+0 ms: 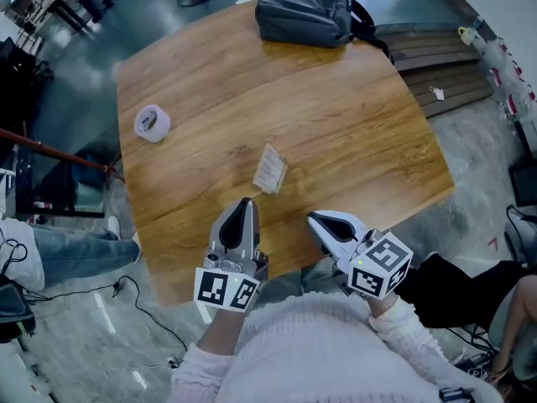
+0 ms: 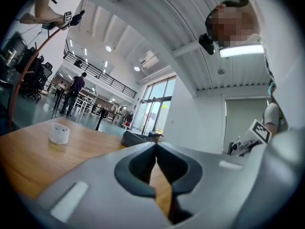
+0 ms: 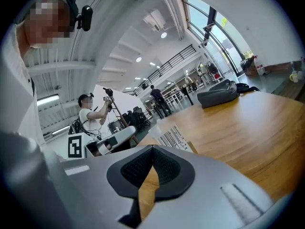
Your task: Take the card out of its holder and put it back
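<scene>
The card in its clear holder (image 1: 270, 169) lies flat near the middle of the wooden table (image 1: 352, 116), printed face up. In the right gripper view the card holder (image 3: 174, 137) shows just beyond the jaws, to the right. My left gripper (image 1: 244, 202) hovers over the table's near edge, a little short of the card, with its jaws shut and nothing between them. To the right of it, my right gripper (image 1: 313, 218) is held at about the same distance from the card, shut and empty too. The left gripper (image 2: 156, 145) and the right gripper (image 3: 152, 148) each show tips pressed together.
A white tape roll (image 1: 152, 123) sits at the table's left side, also as the tape roll (image 2: 59, 133). A black bag (image 1: 306, 9) rests on the far edge. Cables and a person's legs (image 1: 59, 250) are on the floor at left. People stand further off in the hall.
</scene>
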Demonstrator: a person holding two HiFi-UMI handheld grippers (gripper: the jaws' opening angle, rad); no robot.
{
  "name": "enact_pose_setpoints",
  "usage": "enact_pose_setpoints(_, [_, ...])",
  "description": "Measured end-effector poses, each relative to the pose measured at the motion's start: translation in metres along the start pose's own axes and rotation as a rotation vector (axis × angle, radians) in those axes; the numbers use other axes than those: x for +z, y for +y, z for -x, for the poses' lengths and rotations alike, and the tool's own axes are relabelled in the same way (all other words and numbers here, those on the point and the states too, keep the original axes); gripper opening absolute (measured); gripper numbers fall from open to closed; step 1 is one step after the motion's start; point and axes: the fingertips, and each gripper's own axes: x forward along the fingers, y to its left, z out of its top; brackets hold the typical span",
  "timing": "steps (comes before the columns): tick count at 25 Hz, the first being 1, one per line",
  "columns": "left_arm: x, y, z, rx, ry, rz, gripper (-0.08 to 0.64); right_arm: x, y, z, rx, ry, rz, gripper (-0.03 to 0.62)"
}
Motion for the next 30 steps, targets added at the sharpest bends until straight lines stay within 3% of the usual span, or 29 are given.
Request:
enact_pose_setpoints(7, [-0.018,-0.022,0.007,-0.029,0.099,0.053,0.008,0.021,0.009,-0.003,0.004,-0.04,0.056,-0.006])
enact_pose_setpoints(11, [-0.035,-0.029,0.009,-0.042,0.171,0.113,0.008,0.018,0.021,-0.003,0.047,-0.019,0.071,-0.006])
enact_pose_setpoints(20, [-0.055,-0.038,0.006,-0.102,0.303,0.17,0.008,0.013,0.027,-0.005,0.09,0.001,0.091,-0.006])
enact_pose_setpoints(30, [-0.067,-0.047,0.0,-0.146,0.379,0.109,0.008,0.009,0.013,-0.004,0.045,-0.005,0.08,-0.007])
